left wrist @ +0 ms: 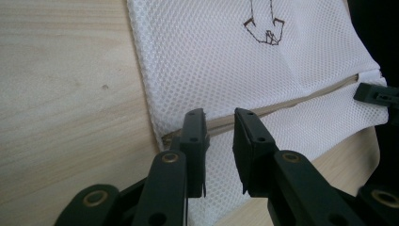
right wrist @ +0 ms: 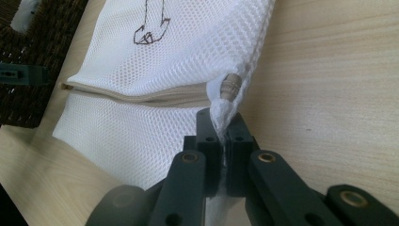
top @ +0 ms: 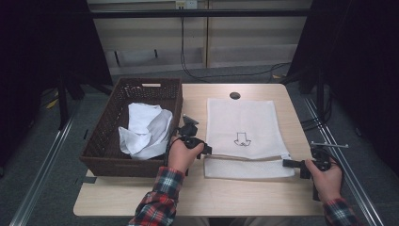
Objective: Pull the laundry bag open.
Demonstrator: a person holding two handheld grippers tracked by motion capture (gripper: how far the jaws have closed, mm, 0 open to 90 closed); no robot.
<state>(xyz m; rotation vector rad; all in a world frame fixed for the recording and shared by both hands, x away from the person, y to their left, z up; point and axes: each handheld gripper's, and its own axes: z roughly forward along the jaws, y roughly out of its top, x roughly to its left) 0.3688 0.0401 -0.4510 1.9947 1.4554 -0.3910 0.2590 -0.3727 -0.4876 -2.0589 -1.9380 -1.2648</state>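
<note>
Mesh laundry bag (top: 244, 136) lies flat on the wooden table (top: 263, 197), right of the wicker basket (top: 108, 141). Left gripper (left wrist: 219, 120) stands released over the zipper end; right gripper (right wrist: 220, 123) pinches the opposite mesh corner. Fabric is light, limp and likely to sag; grip seams or corners.

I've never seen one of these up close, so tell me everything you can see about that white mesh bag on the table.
The white mesh bag lies flat on the pale wooden table, right of the brown woven basket. It looks like fine netted fabric with a small dark outline drawing at its middle. A beige zipper runs across near the person's edge. The right gripper pinches the fabric corner by the zipper's pull. The left gripper is at the zipper's other end, jaws slightly apart on either side of it.
</note>
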